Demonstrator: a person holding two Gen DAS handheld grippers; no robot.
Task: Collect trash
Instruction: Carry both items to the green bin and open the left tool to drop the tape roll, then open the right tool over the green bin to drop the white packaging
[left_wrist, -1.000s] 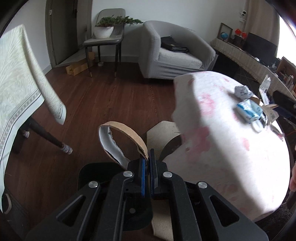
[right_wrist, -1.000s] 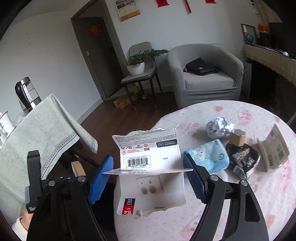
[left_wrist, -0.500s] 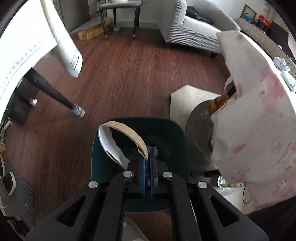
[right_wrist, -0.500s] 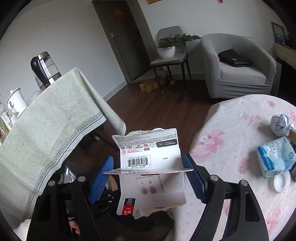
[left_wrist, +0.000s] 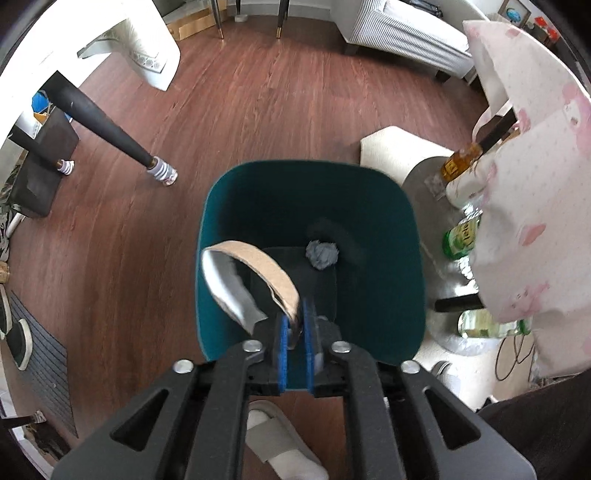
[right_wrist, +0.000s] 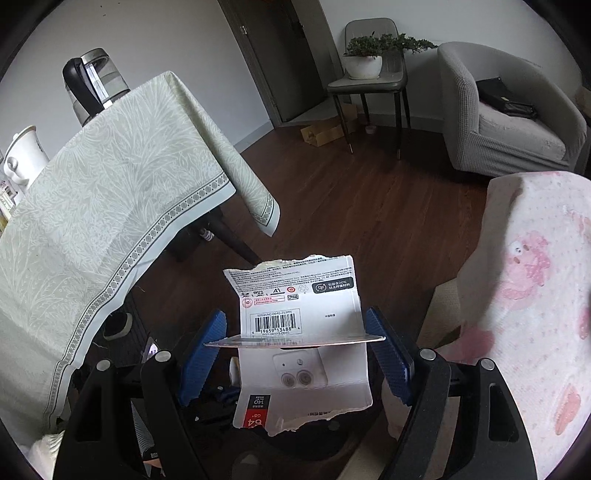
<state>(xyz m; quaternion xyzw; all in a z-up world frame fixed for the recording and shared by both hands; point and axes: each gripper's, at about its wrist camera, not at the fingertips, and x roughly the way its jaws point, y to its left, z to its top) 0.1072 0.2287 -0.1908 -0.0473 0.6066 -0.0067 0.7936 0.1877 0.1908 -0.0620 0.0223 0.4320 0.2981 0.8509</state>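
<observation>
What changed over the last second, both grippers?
The left gripper swung off the pink-clothed table and tipped down over the teal bin, carrying the curled cardboard strip. Its jaws are now opening, with the strip's end between them. The right gripper panned left, away from the trash on the table, toward the floor. Unchanged: the torn package card stays wedged between the right pads.

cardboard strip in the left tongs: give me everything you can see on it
The cardboard strip is a torn, curled band: brown kraft on the outer face, grey-white on the inner, with a ragged edge. It arches up and leftward from the left tongs, whose jaws are opening with the strip's lower end between the blue pads. It hangs directly over the open teal bin, which already holds a crumpled grey wad. Nothing else touches it.
</observation>
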